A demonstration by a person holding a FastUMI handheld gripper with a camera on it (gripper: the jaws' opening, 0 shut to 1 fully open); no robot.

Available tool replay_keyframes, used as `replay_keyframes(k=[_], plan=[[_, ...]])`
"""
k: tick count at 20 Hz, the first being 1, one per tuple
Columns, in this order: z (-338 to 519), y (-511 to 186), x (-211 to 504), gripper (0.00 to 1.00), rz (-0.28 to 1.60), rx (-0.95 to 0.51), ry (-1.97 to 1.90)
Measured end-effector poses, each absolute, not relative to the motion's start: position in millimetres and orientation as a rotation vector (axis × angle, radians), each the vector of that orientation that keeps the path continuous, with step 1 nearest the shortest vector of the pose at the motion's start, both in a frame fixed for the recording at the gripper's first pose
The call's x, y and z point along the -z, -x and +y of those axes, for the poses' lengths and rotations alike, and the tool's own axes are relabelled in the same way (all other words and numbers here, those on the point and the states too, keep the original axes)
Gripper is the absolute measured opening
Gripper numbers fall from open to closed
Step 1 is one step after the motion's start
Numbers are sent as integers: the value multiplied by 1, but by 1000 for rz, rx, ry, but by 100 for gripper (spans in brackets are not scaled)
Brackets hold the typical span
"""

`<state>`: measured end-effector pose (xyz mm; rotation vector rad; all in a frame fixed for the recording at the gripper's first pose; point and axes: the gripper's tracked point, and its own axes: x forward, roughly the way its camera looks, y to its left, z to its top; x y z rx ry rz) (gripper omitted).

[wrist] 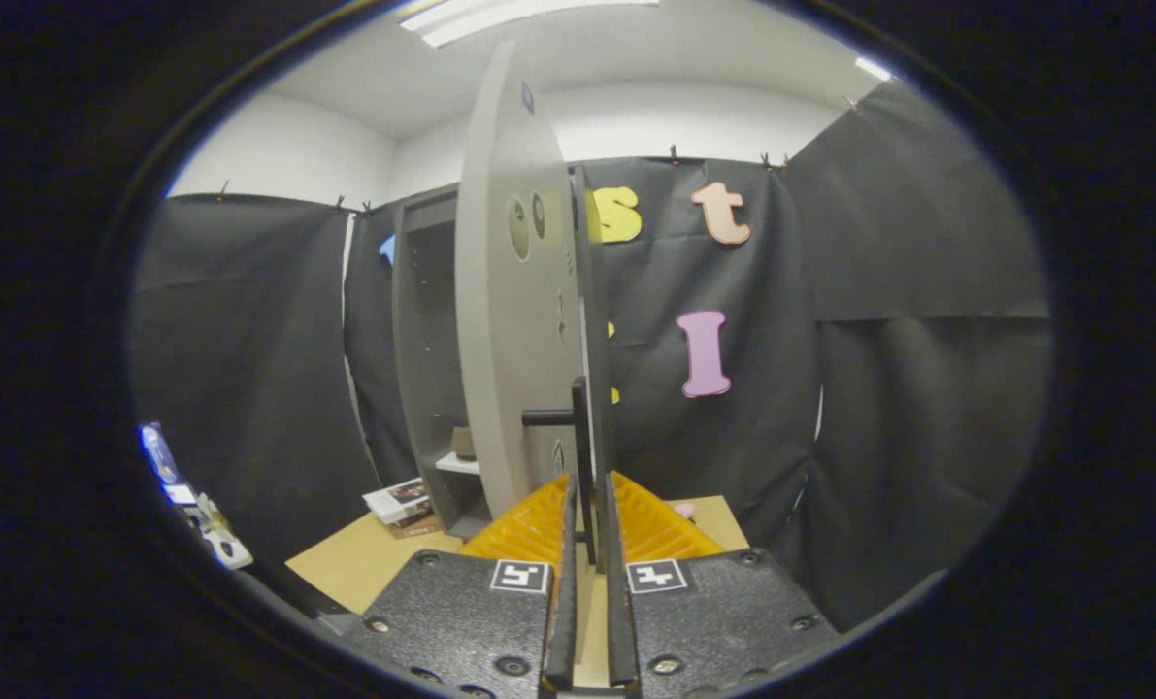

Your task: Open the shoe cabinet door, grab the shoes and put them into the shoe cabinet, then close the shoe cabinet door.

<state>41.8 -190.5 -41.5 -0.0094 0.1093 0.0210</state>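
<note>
The gripper (589, 505) is clenched on the dark bar handle (580, 427) of the shoe cabinet door (510, 320), both fingers pressing its lower end. The door stands swung open, edge-on, rising straight ahead of the fingers. Beyond it to the left sits the open shoe cabinet (427, 359) on the worktop (364, 563), with a small object on its shelf.

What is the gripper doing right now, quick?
Gripper: fingers closed on the thin dark bar handle of the grey shoe cabinet door, which stands open.
</note>
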Motion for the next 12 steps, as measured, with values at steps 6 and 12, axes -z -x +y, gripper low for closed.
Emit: replay_keyframes(k=[6, 12], plan=[[-131, 3, 49, 80, 88, -52, 18], [-50, -1, 66, 100, 42, -94, 65]])
